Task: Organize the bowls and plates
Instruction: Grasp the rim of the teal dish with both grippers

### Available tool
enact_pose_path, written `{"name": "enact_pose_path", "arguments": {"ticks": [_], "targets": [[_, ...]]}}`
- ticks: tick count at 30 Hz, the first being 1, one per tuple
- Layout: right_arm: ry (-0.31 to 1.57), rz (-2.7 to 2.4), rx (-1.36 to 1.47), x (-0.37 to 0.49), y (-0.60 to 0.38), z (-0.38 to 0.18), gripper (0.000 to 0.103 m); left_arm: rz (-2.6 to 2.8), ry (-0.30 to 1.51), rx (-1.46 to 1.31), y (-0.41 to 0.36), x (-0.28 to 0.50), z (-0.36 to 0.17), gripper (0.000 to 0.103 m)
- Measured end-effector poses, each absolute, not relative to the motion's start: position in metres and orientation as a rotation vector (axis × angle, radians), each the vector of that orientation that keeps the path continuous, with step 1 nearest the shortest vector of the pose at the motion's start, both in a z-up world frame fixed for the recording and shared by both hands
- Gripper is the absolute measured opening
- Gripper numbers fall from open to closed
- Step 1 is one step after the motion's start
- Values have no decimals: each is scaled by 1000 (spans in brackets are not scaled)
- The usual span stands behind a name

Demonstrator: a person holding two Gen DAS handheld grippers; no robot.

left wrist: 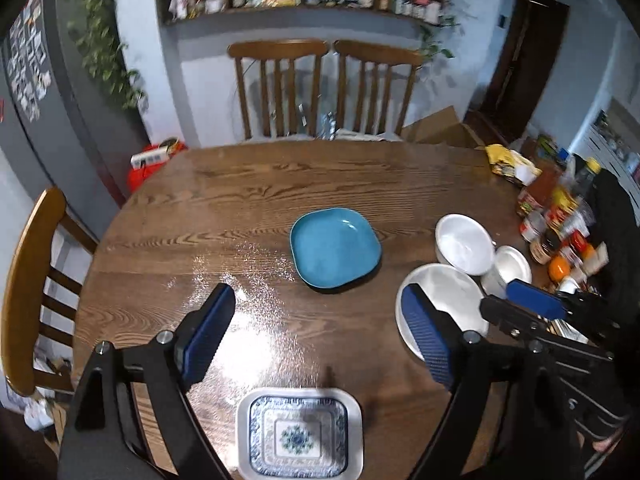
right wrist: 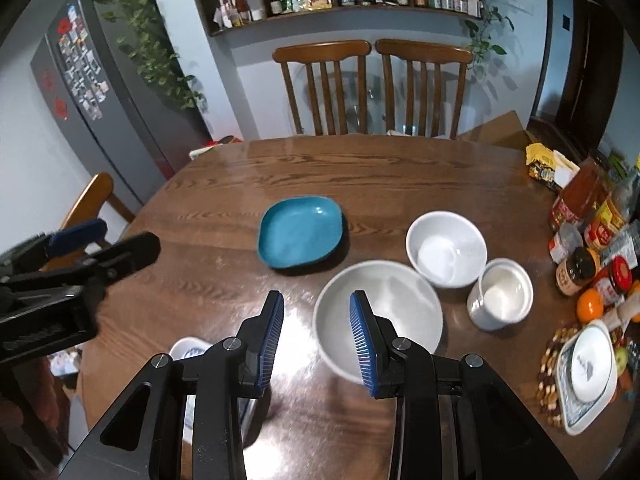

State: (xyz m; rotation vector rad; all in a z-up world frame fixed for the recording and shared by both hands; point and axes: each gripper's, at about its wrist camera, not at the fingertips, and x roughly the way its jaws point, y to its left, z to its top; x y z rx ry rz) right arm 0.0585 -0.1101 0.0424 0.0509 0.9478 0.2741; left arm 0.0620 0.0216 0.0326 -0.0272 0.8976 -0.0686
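Wooden surface point(left wrist: 248, 200) carries all dishes unstacked, we judge: blue square plate point(left wrist: 335, 249) mid-table, three white bowls point(right wrist: 378, 316) right, patterned plate point(left wrist: 299, 434) near; left tool point(left wrist: 316, 338) and right tool point(right wrist: 317, 338) gape, empty.

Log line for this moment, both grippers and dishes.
left gripper: open, empty | right gripper: open, empty | blue plate, white bowls: on table
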Motion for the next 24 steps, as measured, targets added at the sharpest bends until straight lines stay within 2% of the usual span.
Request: {"name": "enact_pose_path", "arguments": {"ticks": [9,18,24], "targets": [[1044,231,45,130,-98,-20,35,2,1029,-86,21,132,-49,84],[1118,204,69,179,-86,-67,35,75,1121,-127,28,182,-106,81],[1193,204,70,201,-81,-93,35,75,1171,-105,29,192,-127,65]]}}
